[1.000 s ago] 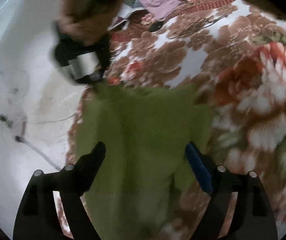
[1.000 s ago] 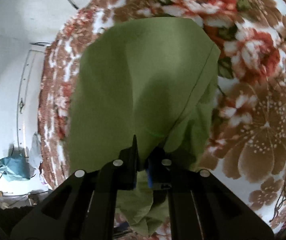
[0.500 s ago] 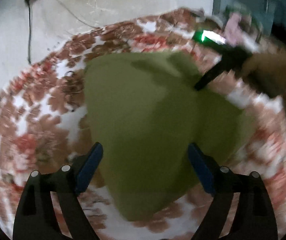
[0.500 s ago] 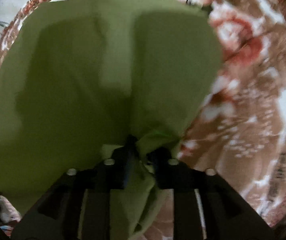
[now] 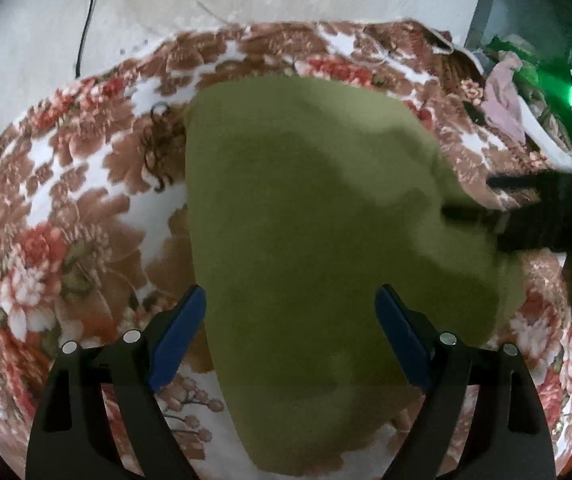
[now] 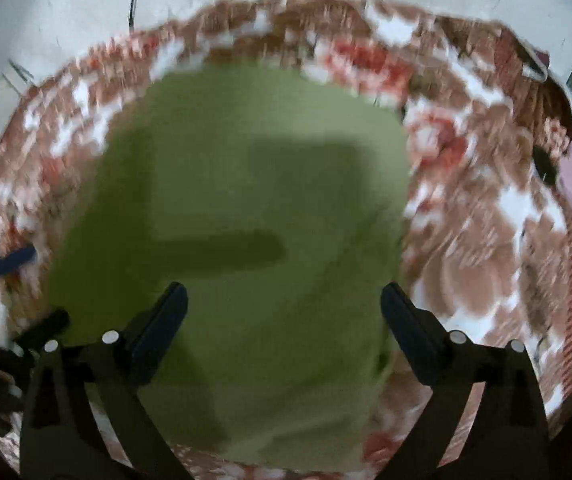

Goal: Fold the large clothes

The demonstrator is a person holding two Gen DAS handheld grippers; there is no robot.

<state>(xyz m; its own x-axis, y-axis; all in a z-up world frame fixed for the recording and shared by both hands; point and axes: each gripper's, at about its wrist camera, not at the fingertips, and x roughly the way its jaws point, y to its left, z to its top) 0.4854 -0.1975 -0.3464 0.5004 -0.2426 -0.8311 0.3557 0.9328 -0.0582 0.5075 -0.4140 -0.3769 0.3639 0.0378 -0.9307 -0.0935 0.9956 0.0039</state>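
Floral blanket (image 5: pixel 85 208), green garment (image 5: pixel 306 220) flat, both grippers gaping above

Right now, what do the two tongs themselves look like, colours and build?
The left tongs have a black angular frame, silver pivot bolts and blue pads on the inner fingers. The right tongs share that black frame and silver bolts; their fingers look dark in their own blurred view. No sleeves or cables on them are visible.

The olive-green garment (image 5: pixel 318 216) lies spread flat, folded into a plain, roughly rectangular shape with rounded, uneven edges.
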